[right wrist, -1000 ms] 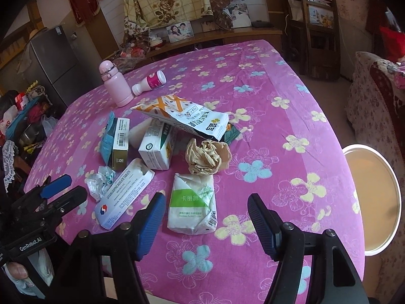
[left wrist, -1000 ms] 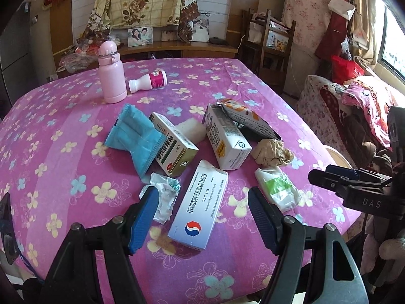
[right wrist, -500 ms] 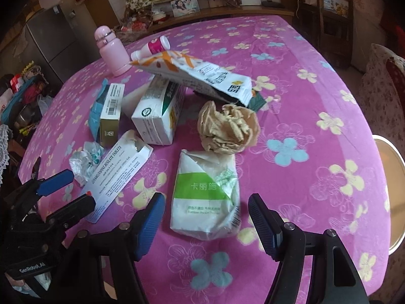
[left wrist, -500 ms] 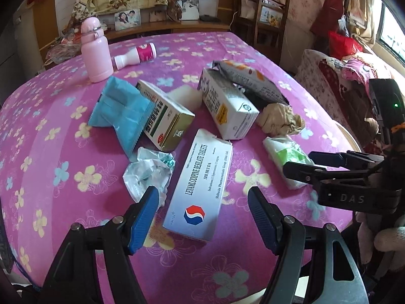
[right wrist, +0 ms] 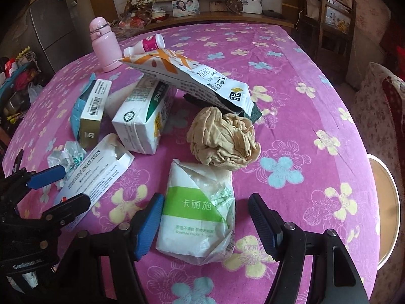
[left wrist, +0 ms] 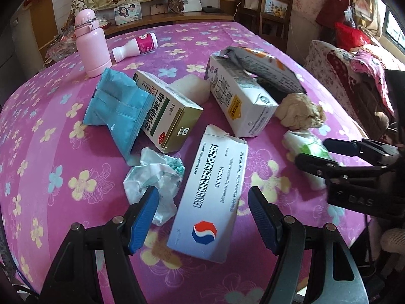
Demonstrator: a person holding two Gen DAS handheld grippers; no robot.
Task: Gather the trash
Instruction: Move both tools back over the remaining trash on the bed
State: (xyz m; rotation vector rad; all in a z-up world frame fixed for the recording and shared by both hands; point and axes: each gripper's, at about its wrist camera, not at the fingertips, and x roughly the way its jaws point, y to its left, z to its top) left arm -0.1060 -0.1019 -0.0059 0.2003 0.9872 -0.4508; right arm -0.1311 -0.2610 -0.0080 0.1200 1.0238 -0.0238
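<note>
Litter lies heaped on a table under a pink flowered cloth (left wrist: 50,131), and both tongs hang over its near edge, pointing steeply down.

The left gripper (left wrist: 203,219) stands open with nothing pinched; its blue pads straddle the near end of a white tablet box (left wrist: 210,200) lying flat, with gaps on both sides. At about nine o'clock from that box sits a crumpled clear wrapper (left wrist: 152,179), just beside the left pad. Further off, toward eleven o'clock, a green-and-gold medicine carton (left wrist: 169,119) has a torn blue packet (left wrist: 119,111) leaning against it.

The right gripper (right wrist: 206,221) is open too, holding nothing; a white-and-green tissue pack (right wrist: 200,215) lies between its pads, the left pad just beside it, the right one clear. At twelve o'clock from the pack, touching it, is a wad of brown paper (right wrist: 222,139). Beyond that, an opened snack bag (right wrist: 192,78) rests tilted on a white carton (right wrist: 144,121).

At the far side, around eleven o'clock, a pink flask (right wrist: 103,45) stands upright with a small white bottle (right wrist: 146,45) lying beside it.
</note>
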